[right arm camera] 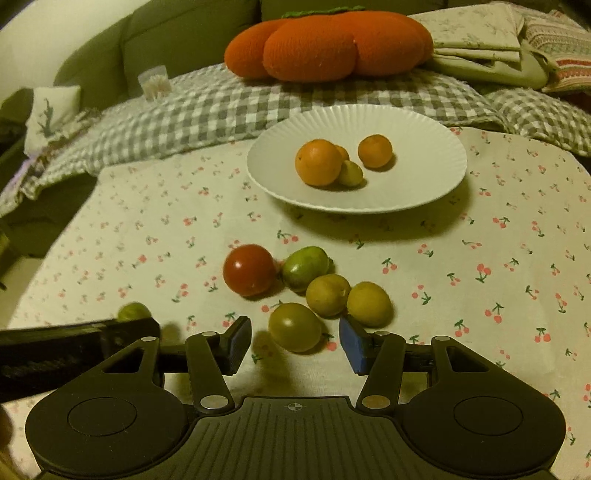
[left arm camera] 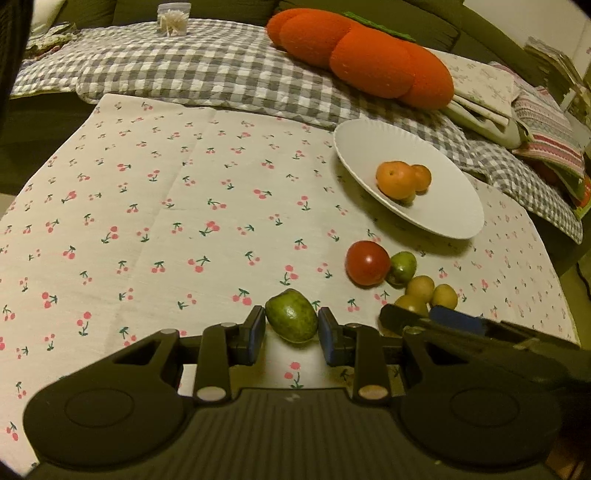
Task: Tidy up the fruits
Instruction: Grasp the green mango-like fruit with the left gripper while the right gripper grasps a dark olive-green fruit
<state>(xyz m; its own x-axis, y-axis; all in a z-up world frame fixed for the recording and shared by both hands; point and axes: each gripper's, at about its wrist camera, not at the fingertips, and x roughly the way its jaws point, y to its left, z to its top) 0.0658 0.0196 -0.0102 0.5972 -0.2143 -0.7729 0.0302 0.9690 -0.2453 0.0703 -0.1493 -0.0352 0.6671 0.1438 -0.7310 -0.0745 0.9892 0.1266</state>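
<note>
My left gripper (left arm camera: 291,332) is shut on a green oval fruit (left arm camera: 291,321), one blue pad against each side, low over the cherry-print cloth. In the right wrist view that fruit (right arm camera: 133,312) peeks above the left gripper (right arm camera: 110,328). My right gripper (right arm camera: 294,334) stands open around a greenish-brown fruit (right arm camera: 295,326), apart from both pads. Just beyond lie a red tomato (right arm camera: 249,269), a green fruit (right arm camera: 304,267) and two yellow fruits (right arm camera: 328,295). The white plate (right arm camera: 424,129) holds a large orange (right arm camera: 317,162), a small orange (right arm camera: 375,150) and a pale green fruit (right arm camera: 350,173).
An orange pumpkin cushion (right arm camera: 332,40) lies on a grey checked blanket (right arm camera: 207,107) behind the plate. A jar of cotton swabs (left arm camera: 173,18) stands far back left. Folded cloths (left arm camera: 491,92) are piled at the right. The cloth's left half (left arm camera: 147,221) is bare.
</note>
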